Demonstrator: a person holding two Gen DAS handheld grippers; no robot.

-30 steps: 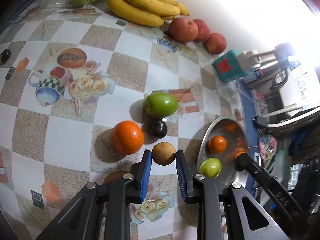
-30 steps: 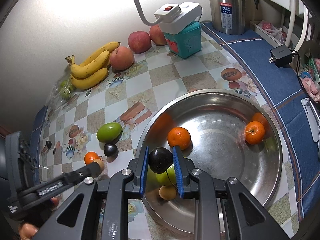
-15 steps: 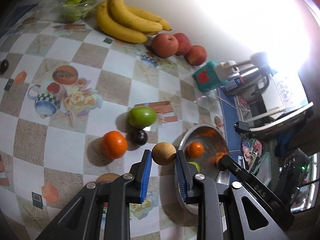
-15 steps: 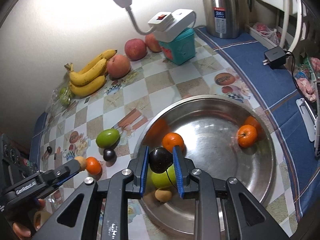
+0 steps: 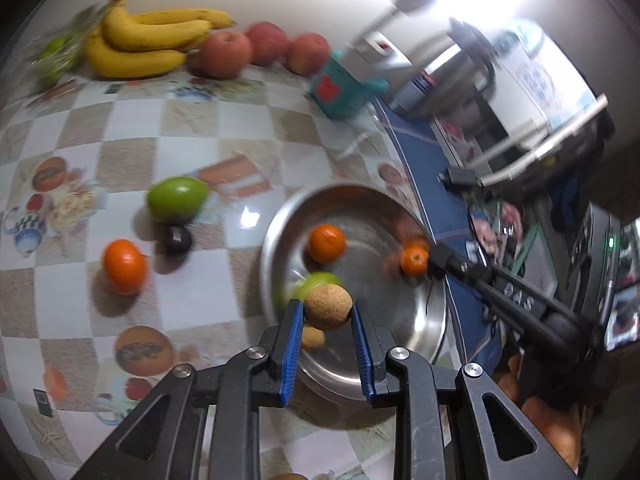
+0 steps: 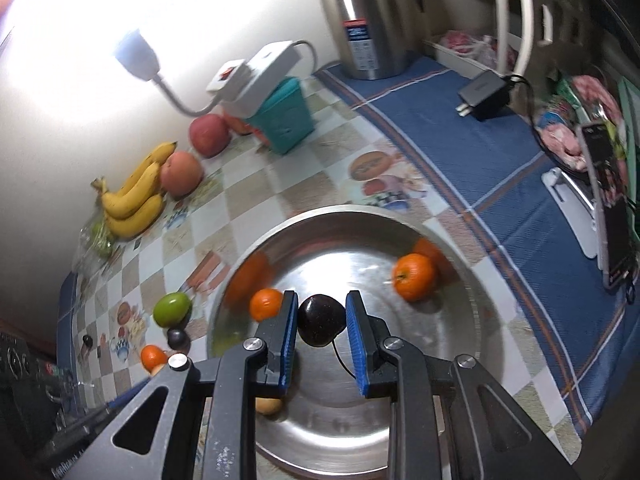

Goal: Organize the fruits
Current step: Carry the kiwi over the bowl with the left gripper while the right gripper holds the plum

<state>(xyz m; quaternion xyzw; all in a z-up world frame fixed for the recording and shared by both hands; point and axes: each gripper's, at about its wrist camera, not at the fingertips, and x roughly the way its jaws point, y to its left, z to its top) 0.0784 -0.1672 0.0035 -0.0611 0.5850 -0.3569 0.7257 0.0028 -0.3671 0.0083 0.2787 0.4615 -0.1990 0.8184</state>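
My left gripper (image 5: 326,307) is shut on a round tan fruit (image 5: 328,307) and holds it above the near rim of the steel bowl (image 5: 276,236). My right gripper (image 6: 322,300) is shut on a dark plum (image 6: 320,320) over the middle of the bowl (image 6: 476,292). In the bowl lie two tangerines (image 6: 414,276) (image 6: 265,303), a green fruit (image 5: 316,282) and a small tan fruit (image 6: 267,405). On the checked cloth left of the bowl lie a green fruit (image 5: 178,199), a second dark plum (image 5: 177,240) and a tangerine (image 5: 124,266).
Bananas (image 5: 148,46) and three apples (image 5: 226,54) line the back wall, next to a teal box (image 6: 284,114) with a white lamp base on it. A steel kettle (image 6: 368,20), a charger (image 6: 484,94) and a phone (image 6: 608,200) stand on the blue cloth at the right.
My left gripper has carried the tan fruit from above the loose fruits on the cloth to over the bowl's rim. The right gripper, still holding the plum, has shifted farther over the bowl.
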